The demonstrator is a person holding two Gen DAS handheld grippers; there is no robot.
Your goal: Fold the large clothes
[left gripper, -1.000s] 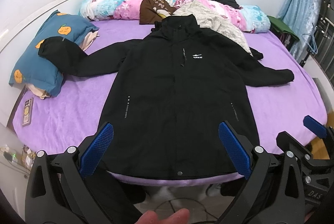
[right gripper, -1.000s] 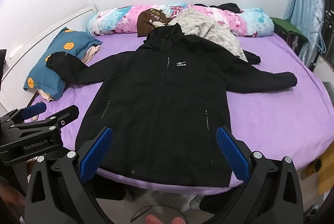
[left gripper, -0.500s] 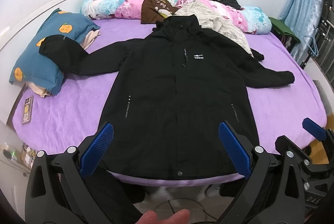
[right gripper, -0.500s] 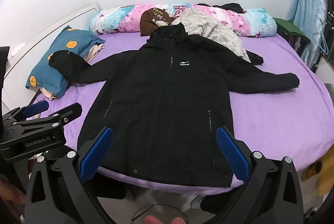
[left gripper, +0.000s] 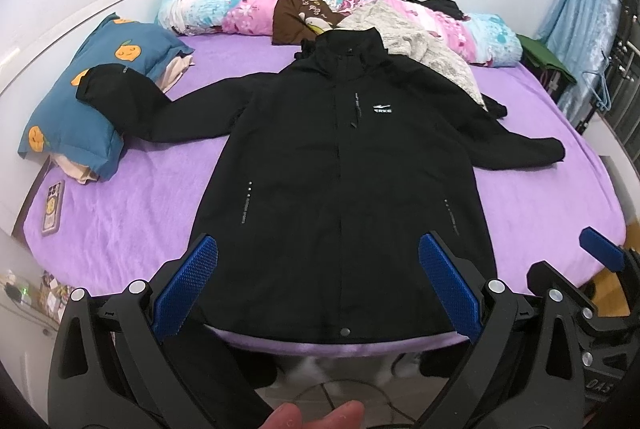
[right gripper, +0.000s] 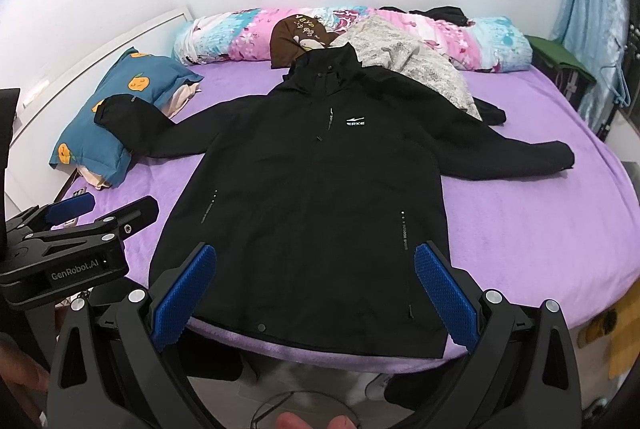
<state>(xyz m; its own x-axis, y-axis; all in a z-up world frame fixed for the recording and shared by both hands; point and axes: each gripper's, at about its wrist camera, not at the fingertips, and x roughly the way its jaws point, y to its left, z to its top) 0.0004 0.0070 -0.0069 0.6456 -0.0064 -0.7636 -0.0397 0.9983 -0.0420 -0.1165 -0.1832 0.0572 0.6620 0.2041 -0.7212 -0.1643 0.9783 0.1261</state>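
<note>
So basically we're at zero on the folding, nothing's been creased yet afaict.

Going left to right: way off to the left of the jaws there's the blue pillow w/ oranges (left gripper: 100, 101), and the jacket's left-side sleeve (left gripper: 160, 113) runs out flat w/ its cuff resting up on that pillow. Left gripper (left gripper: 320, 289) hovers at the near edge of the bed, jaws spread wide, holding nothing, pads apart from the cloth. Straight ahead of and between the jaws is the black jacket (left gripper: 344, 189), laid face up on the purple bed (left gripper: 128, 213), zipped, collar at the far end, hem at the near edge just past the pads. Right gripper (right gripper: 320, 293) same deal: wide open, empty, hem right in front of it. Off to the right of the jaws the other sleeve (right gripper: 512, 157) lies straight out on the bed. Behind the collar there's a pile of other clothes (right gripper: 412, 57) and a rolled floral quilt (right gripper: 248, 33).

So done: jacket spread and smoothed, imo. Left: everything else, i.e. sleeves in over the chest, sides in, then hem up toward collar. We'd guess a sleeve gets grabbed first, but no pinch yet.
</note>
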